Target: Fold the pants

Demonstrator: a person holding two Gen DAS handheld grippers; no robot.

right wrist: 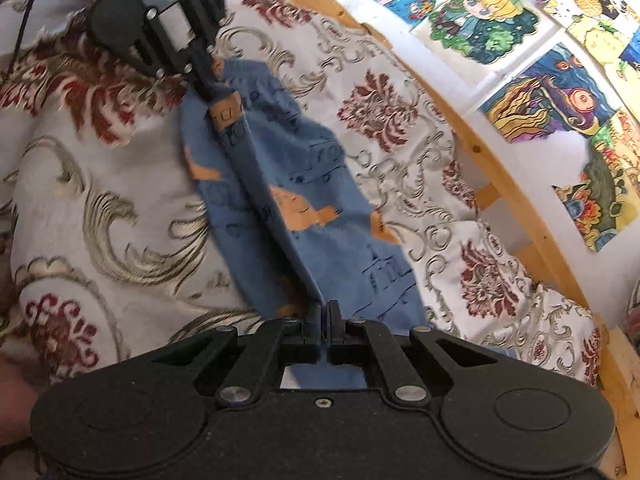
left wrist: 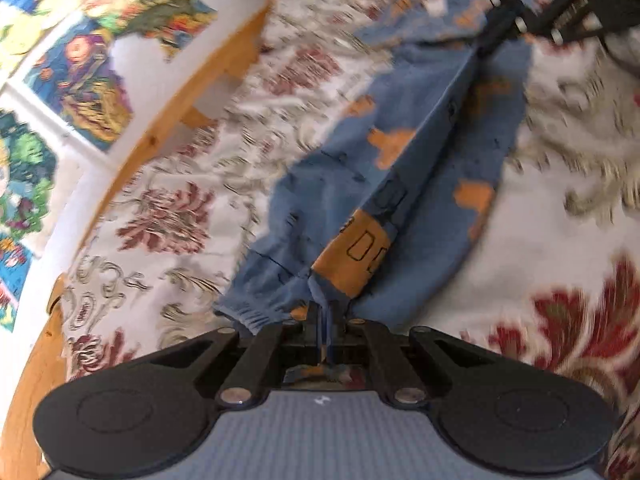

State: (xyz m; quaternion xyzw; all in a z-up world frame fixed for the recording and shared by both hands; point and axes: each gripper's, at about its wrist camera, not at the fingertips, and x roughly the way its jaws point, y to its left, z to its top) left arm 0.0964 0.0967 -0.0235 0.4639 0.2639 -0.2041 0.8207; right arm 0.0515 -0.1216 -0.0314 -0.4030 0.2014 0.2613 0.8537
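Small blue pants with orange patches lie stretched along a flowered bedspread, folded lengthwise. My left gripper is shut on the elastic-cuff end of the pants, the cloth bunched between its fingers. My right gripper is shut on the opposite end of the pants. Each wrist view shows the other gripper at the far end of the garment: the right gripper at top right, the left gripper at upper left, beside an orange patch.
A wooden bed rail runs along a white wall hung with colourful drawings. The same wooden rail and drawings show in the left wrist view. A dark cable hangs at upper left.
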